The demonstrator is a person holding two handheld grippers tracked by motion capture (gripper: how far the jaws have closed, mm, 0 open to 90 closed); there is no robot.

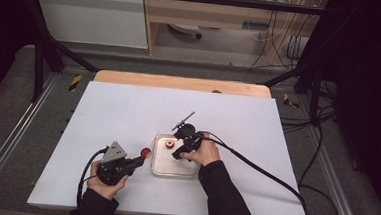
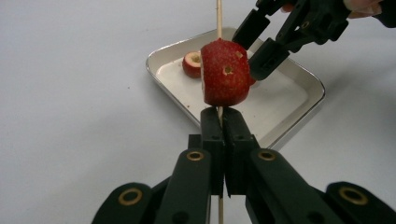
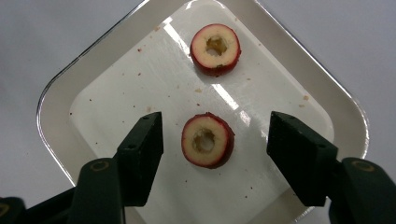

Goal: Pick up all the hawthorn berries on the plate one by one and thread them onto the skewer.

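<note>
My left gripper (image 2: 222,114) is shut on a thin wooden skewer (image 2: 218,18) that carries a red hawthorn-like fruit piece (image 2: 226,72) just above the jaws. In the high view that gripper (image 1: 137,160) sits left of a shallow metal tray (image 1: 160,168), with the fruit (image 1: 146,152) near the tray's left rim. My right gripper (image 3: 215,140) hangs open over the tray (image 3: 60,93). A cored red fruit ring (image 3: 206,140) lies between its jaws, clear of both pads. A second ring (image 3: 215,49) lies farther along the tray floor.
A white sheet (image 1: 128,113) covers the table, with a wooden edge (image 1: 180,82) at the back. A black cable (image 1: 264,172) trails from the right gripper off to the right. Black frame bars (image 1: 51,54) stand beyond the far corners.
</note>
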